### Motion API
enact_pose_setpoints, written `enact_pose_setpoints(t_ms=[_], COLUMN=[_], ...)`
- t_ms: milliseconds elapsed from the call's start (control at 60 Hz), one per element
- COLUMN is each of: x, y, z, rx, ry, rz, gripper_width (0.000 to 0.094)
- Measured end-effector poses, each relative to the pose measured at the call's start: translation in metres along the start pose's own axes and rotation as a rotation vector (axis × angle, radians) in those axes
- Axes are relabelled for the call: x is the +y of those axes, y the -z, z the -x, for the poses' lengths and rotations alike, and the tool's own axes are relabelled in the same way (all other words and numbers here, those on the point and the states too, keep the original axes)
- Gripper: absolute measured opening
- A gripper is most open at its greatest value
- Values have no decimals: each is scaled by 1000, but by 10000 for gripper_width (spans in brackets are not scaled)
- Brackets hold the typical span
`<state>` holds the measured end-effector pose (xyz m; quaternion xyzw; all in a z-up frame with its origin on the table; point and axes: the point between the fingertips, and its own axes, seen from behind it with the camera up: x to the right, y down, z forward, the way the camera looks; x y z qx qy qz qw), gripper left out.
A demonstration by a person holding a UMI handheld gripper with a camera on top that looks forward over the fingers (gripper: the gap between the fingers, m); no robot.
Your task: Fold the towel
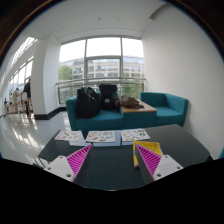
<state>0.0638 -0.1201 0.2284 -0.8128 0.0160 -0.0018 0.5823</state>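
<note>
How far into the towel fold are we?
Nothing looks done: no towel is in view. The gripper is open and holds nothing, above a dark table, with booklets at its far edge and a teal sofa beyond. Finding, grasping and folding the towel all remain.

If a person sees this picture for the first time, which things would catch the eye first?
The teal sofa stands beyond the dark table, with black bags on its seat, and behind it large windows show a building outside. Nearer, the open claw shows its pink pads over the table, holding nothing. Three printed sheets lie in a row at the table's far edge; no towel is visible.
</note>
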Motion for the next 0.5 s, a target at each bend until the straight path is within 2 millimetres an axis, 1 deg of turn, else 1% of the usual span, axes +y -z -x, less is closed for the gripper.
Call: enact_pose_setpoints(t_ms=[17, 33, 83, 167, 250, 317, 500], x=[2, 9, 13, 17, 19, 17, 21], y=[2, -1, 10, 17, 21, 22, 25], z=[6, 12, 27, 45, 51, 52, 52], rx=[-12, -23, -49, -82, -87, -83, -81], ry=[3, 7, 11, 5, 21, 25, 37], rz=[2, 1, 10, 19, 17, 12, 14], gripper_width=[858, 862, 860, 858, 860, 857, 857])
